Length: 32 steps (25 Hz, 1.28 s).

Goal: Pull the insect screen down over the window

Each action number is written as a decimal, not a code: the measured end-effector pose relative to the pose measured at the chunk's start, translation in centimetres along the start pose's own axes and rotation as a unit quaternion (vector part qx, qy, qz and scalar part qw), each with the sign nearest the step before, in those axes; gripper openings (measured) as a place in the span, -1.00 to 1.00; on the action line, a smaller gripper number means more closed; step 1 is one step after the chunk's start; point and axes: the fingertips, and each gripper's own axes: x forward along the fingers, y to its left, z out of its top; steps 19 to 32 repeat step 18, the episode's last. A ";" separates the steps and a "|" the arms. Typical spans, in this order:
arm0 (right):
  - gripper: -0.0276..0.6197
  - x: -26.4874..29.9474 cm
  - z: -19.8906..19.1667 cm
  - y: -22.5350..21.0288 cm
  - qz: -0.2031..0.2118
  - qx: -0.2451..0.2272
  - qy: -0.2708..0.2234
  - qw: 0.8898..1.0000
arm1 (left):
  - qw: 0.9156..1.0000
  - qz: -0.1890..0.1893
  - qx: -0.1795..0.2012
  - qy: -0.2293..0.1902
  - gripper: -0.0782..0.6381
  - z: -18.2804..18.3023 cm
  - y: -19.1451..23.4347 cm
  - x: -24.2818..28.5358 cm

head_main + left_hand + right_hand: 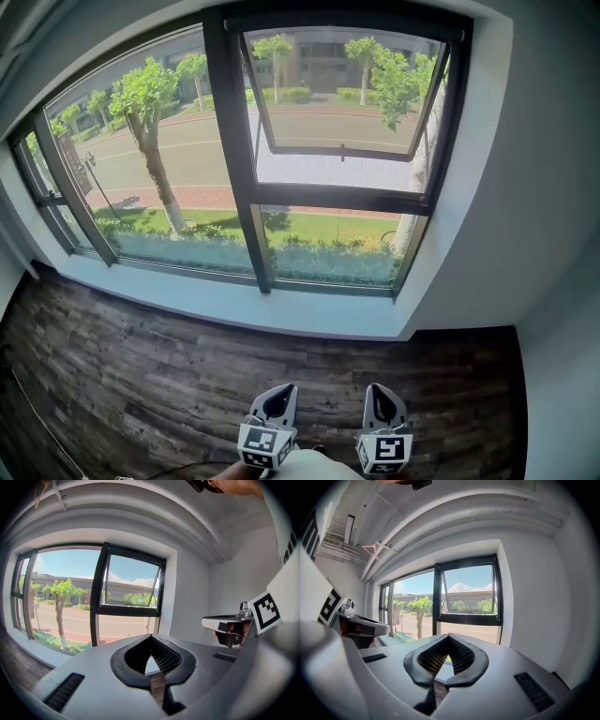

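The window (253,197) has dark frames. Its right-hand section holds a top-hung sash (342,94) that is tilted open outward. No screen is drawn over the glass; a dark bar (347,19) runs along the top of that section. Both grippers are low at the bottom edge of the head view, well back from the window and side by side. My left gripper (280,392) is shut with nothing in it, and the left gripper view shows its pads (151,641) touching at the tips. My right gripper (379,392) is likewise shut and empty, as seen in its own view (447,640).
A white sill (234,305) runs under the window, with dark wood-look floor (141,375) in front of it. A white wall (534,206) closes the right side. A hanger (375,550) hangs from a ceiling rack on the left.
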 end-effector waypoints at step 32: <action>-0.90 0.2 1.4 1.8 0.004 -0.028 -0.007 1.000 | 0.999 -0.004 0.022 -0.023 -0.75 1.7 1.5 -0.6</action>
